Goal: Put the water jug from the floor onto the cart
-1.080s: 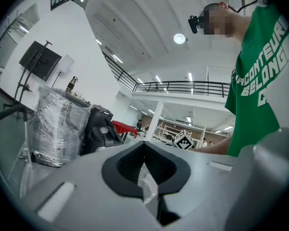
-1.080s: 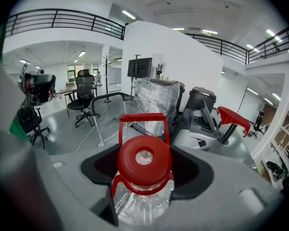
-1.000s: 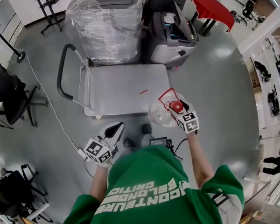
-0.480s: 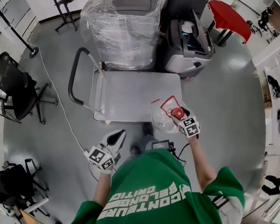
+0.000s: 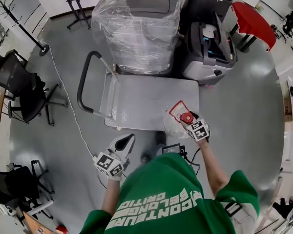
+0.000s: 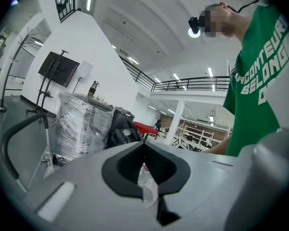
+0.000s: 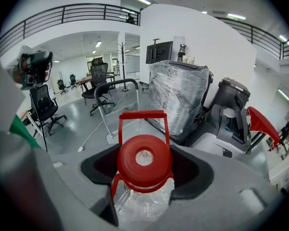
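From above, the right claw (image 5: 189, 123) holds the water jug (image 5: 174, 125) over the near corner of the cart (image 5: 146, 99). Left gripper view: the left claw (image 6: 145, 150) is closed and empty. Right gripper view: jaws clamp beneath the red cap (image 7: 144, 160); I'd move it further over the deck before lowering.

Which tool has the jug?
The right tool: shut on the neck of the water jug, below its red cap. The left tool is shut on nothing.
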A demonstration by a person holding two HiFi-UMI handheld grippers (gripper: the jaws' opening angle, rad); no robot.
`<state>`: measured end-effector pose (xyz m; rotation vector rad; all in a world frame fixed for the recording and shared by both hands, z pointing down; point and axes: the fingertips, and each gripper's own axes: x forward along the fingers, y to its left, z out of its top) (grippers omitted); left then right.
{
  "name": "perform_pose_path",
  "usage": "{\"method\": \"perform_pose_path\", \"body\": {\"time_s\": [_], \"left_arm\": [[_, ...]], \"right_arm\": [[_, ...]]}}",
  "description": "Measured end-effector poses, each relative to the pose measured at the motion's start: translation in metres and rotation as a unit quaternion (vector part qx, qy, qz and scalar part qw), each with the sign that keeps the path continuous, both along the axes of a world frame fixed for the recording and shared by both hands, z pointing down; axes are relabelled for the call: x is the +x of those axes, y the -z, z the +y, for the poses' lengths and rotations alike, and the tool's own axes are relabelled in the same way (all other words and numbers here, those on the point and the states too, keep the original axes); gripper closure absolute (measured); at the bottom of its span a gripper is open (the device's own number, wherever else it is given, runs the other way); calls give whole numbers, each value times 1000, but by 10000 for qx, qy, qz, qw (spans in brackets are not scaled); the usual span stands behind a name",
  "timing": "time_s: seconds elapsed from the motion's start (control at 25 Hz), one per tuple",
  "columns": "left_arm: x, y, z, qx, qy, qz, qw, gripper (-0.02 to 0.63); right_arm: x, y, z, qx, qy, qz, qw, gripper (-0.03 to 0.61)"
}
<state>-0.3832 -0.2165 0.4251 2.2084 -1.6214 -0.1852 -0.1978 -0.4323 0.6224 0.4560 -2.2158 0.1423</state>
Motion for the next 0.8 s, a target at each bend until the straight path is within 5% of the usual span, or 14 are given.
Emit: {"method": "perform_pose_path", "body": {"time_s": [0.8], "left_arm": [[-10, -4, -50, -321, 603, 33, 9977, 603]], "right_arm": [[-46, -73, -72, -472, 796, 735, 9930, 281]]}}
